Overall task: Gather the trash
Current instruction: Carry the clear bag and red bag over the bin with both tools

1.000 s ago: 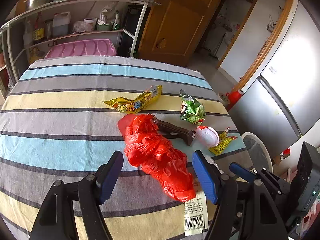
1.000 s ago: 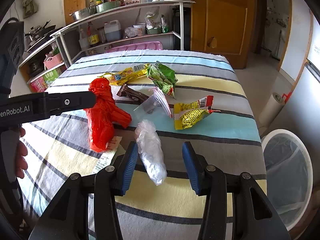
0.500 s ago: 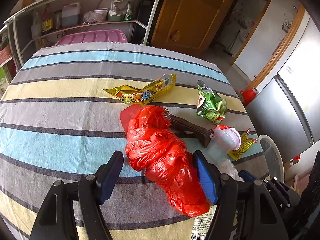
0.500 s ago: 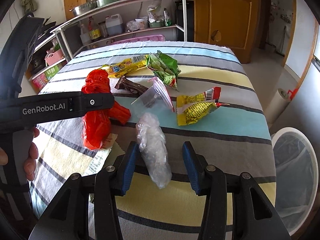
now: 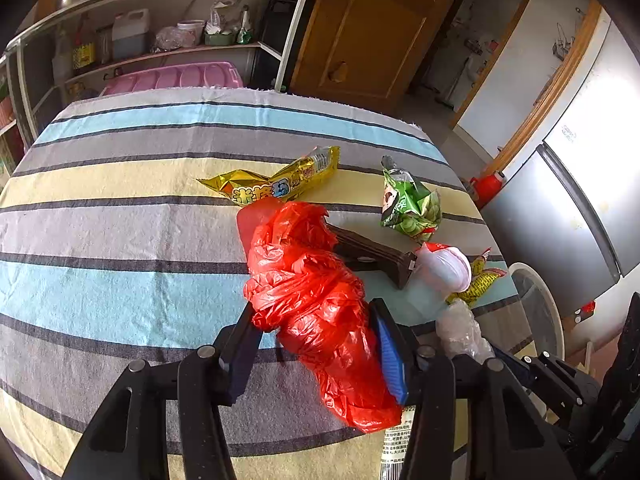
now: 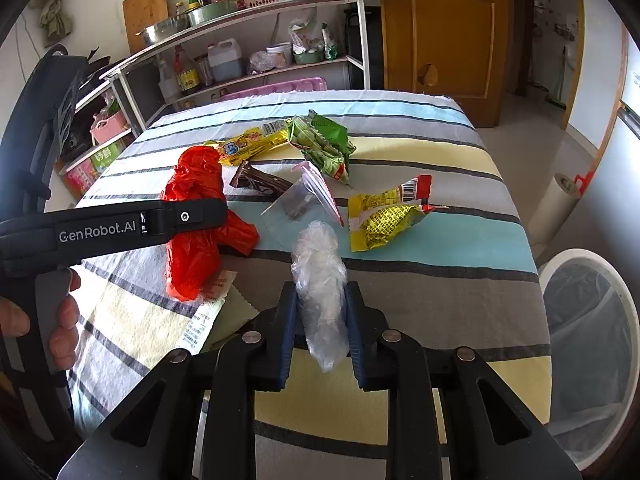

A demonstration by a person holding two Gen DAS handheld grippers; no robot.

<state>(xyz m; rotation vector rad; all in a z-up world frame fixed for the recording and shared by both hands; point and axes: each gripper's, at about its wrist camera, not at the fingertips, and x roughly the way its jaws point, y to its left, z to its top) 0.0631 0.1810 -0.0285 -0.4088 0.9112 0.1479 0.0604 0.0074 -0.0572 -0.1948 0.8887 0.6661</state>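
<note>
Closing just now, left tongs (image 5: 312,340) squeeze the red bag (image 5: 316,304); right tongs (image 6: 320,320) pinch the clear bag (image 6: 320,280), both ready for lifting.

The right gripper (image 6: 321,322) has just been closing, and its blue pads now press both sides of a crumpled clear plastic bag (image 6: 320,280) on the striped tablecloth (image 6: 420,280). To its left the left gripper (image 6: 120,228) (a hand (image 6: 60,320) on its grip) reaches across a red plastic bag (image 6: 192,256). A white bin (image 6: 592,344) stands beside the table.
</note>
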